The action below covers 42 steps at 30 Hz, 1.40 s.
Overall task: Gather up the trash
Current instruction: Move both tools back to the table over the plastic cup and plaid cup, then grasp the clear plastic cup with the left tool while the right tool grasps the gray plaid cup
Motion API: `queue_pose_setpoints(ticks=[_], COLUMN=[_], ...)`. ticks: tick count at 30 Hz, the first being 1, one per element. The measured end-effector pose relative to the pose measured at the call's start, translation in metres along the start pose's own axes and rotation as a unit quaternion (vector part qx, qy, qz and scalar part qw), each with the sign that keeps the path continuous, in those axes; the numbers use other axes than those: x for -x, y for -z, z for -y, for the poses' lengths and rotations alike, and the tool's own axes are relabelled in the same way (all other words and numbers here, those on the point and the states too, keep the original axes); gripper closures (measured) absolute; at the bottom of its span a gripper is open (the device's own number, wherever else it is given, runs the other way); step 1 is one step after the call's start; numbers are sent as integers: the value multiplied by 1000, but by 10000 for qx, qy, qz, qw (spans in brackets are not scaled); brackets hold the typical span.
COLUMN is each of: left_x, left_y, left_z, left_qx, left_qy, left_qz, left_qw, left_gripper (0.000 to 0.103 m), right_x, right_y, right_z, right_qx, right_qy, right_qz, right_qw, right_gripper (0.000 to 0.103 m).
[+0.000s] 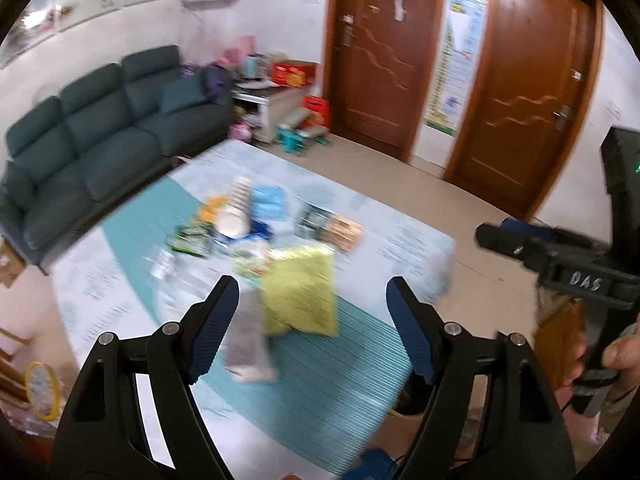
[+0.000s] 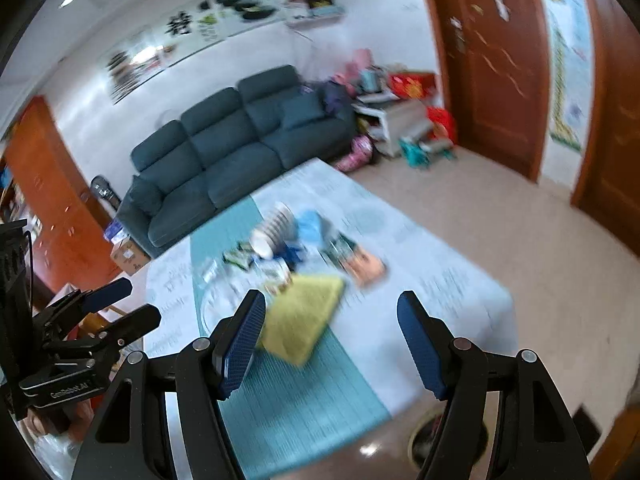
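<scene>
Both views are blurred by motion. A yellow bag (image 1: 300, 292) lies on the table (image 1: 400, 240), nearest of a heap of trash: a stack of paper cups (image 1: 236, 216), a blue cloth (image 1: 268, 200), green wrappers (image 1: 190, 240) and an orange packet (image 1: 344, 232). A pale wrapper (image 1: 248, 344) lies next to the yellow bag. My left gripper (image 1: 312, 292) is open and empty above the table, short of the heap. My right gripper (image 2: 332, 308) is open and empty, with the yellow bag (image 2: 300, 320) between and beyond its fingers. It also shows in the left wrist view (image 1: 496, 236).
A dark bin (image 2: 440, 436) stands on the floor at the table's near right corner. A green sofa (image 1: 100, 148) stands behind the table. A cluttered white cabinet (image 1: 272, 100) and two brown doors (image 1: 376, 52) stand at the back.
</scene>
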<state>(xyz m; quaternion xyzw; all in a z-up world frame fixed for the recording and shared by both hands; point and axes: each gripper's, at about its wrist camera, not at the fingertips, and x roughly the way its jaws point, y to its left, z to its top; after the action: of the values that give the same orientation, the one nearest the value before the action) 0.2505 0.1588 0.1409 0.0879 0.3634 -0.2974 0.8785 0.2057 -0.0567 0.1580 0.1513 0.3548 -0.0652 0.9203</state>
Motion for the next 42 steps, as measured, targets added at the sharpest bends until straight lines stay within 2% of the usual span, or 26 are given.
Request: queue_pose_setpoints(ticks=[5,7,12,16,19,24,27,30,33,35,39,42], left_x=[-16,-25,-61,-105,-137,-191,-222,-235,-244,-246,-253,-260], left_y=[-33,-43,-60,-59,-52,-32,-17,-4,14,24,37,46], left_z=[-65,-90,-164,-219,-247,-264,-277,-287,-297,-299,-299,-300], left_qx=[292,458,919,1297,1579,1864,2091,2443,2737,2825,2952,3131], left_qy=[-441,-589,-739,-894,-940,-978,-882,-722,-527,-429,-295,-286], left_qz=[-1,-55,-307,-566,-803,-1164,-1420,-1481,-1442,-1381,-1300,-1243], left_qw=[9986,9972,9925,9859,9797,9706,9635,9556,9495,9483,9461,9411], left_gripper=[29,29,29,29,29,29,29,29,29,29,29,29], right_x=[-52,-84,-167,-241,-289,-357,-386,-410,-423,-429,-428,-421], right_y=[-60,-85,-118,-129,-124,-103,-94,-88,-81,-75,-70,-69], right_z=[-41,-60,-93,-112,-117,-106,-102,-101,-102,-102,-103,-104], right_qx=[234,306,268,228,141,-319,-457,-507,-422,-370,-265,-214], right_qy=[-255,-349,-531,-464,-362,-280,-242,-300,-266,-218,-293,-305], right_qz=[-47,-200,-606,-1040,-1345,-1794,-1937,-2044,-2112,-2168,-2095,-2086], right_qw=[9994,9987,9964,9932,9901,9829,9797,9771,9762,9753,9770,9773], right_gripper=[33,33,33,33,33,33,33,33,35,45,48,50])
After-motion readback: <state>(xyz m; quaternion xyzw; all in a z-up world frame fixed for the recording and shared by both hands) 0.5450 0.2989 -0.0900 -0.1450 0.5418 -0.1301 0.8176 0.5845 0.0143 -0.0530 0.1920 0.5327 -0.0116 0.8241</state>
